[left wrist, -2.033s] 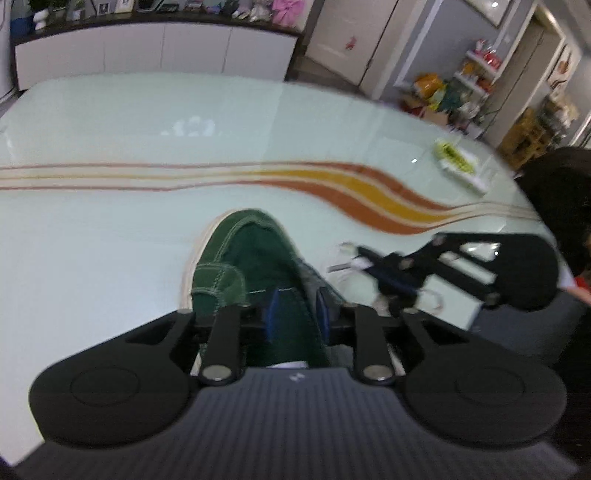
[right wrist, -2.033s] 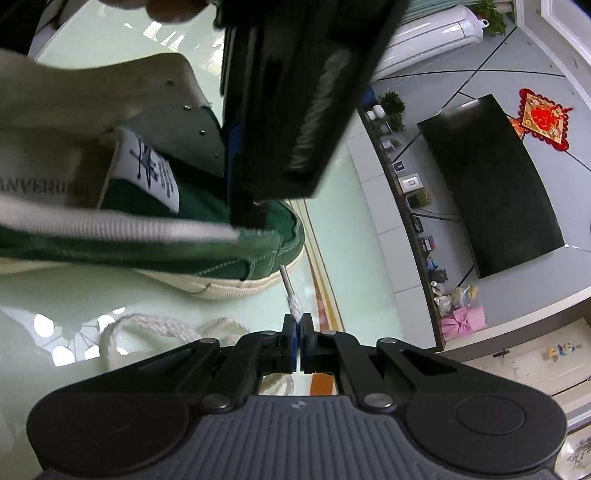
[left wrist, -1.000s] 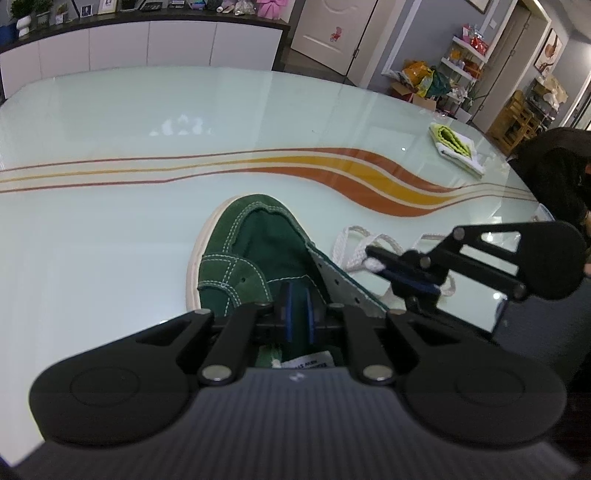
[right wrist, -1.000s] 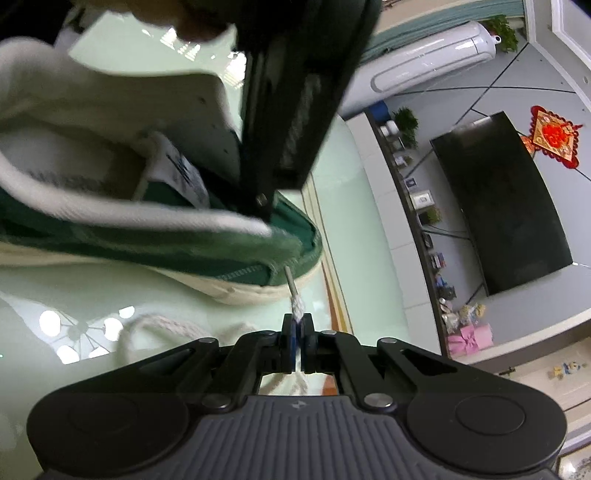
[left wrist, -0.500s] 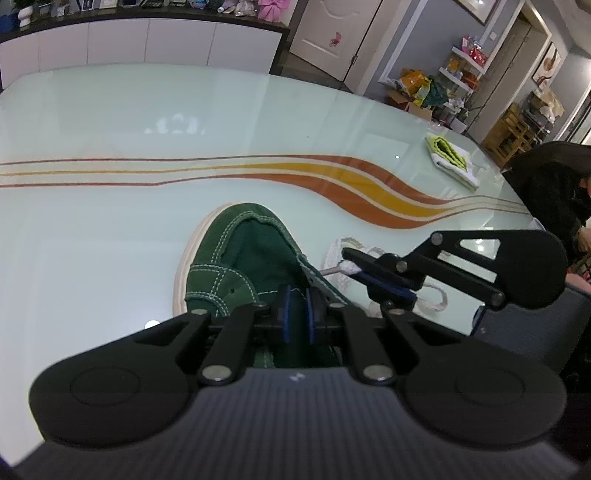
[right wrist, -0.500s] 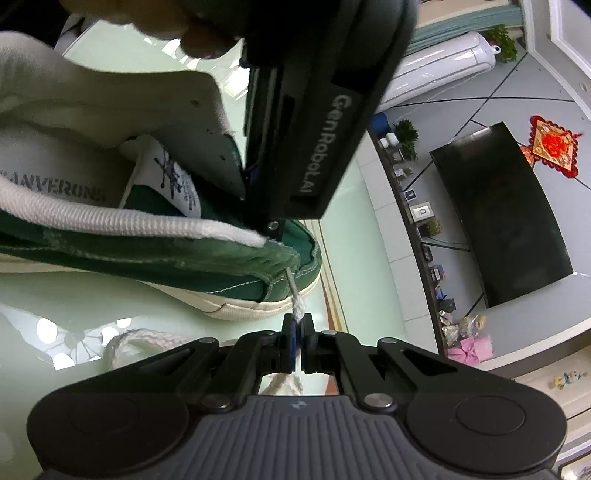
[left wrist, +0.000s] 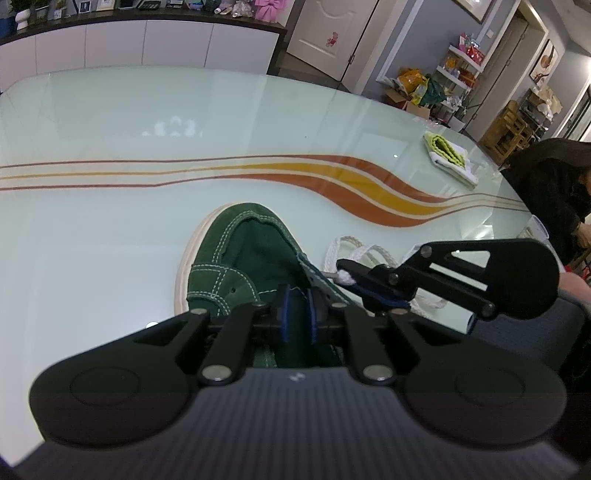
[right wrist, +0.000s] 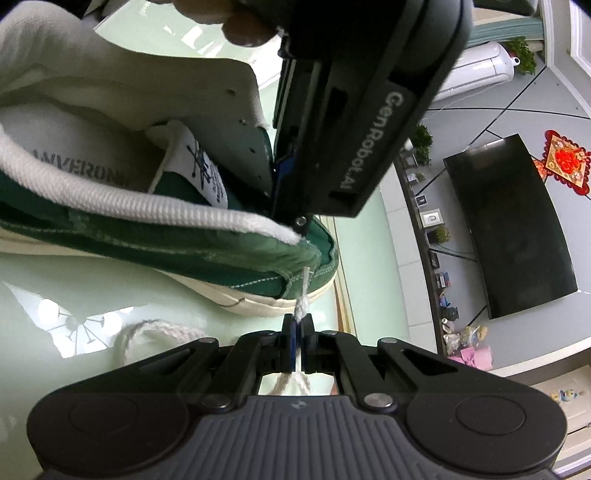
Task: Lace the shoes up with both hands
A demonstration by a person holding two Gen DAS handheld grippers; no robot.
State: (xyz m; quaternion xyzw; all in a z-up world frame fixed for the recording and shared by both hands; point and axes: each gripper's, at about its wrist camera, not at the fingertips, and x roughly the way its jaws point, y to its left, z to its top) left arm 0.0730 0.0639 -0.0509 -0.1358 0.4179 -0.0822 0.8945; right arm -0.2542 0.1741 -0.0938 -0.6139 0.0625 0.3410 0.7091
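Left wrist view: one green shoe (left wrist: pixel 251 254) lies on a pale glass table (left wrist: pixel 110 122), straight ahead of the left gripper (left wrist: pixel 296 314). Its long axis runs away from the jaws, toe at the far end. The jaws stand slightly apart around the shoe's tongue; whether they press it I cannot tell. Just right of them, the right gripper (left wrist: pixel 349 275) reaches in sideways, its tip at the shoe's right eyelet flap, clamped on one white lace (left wrist: pixel 354 251). The lace loops on the table beyond that tip. Far right lie one folded yellow-green cloth (left wrist: pixel 448 155) and a person in dark clothing (left wrist: pixel 546 195).

Right wrist view: the right gripper (right wrist: pixel 297 341) has its jaws together on the lace (right wrist: pixel 301 306), whose clear tip points up into the shoe's (right wrist: pixel 184 251) near flap. The shoe lies across the view, toe to the right. Above the jaws, the left gripper's (right wrist: pixel 286 173) dark body blocks much of the shoe's opening. A fingertip (right wrist: pixel 247 27) shows at the top.
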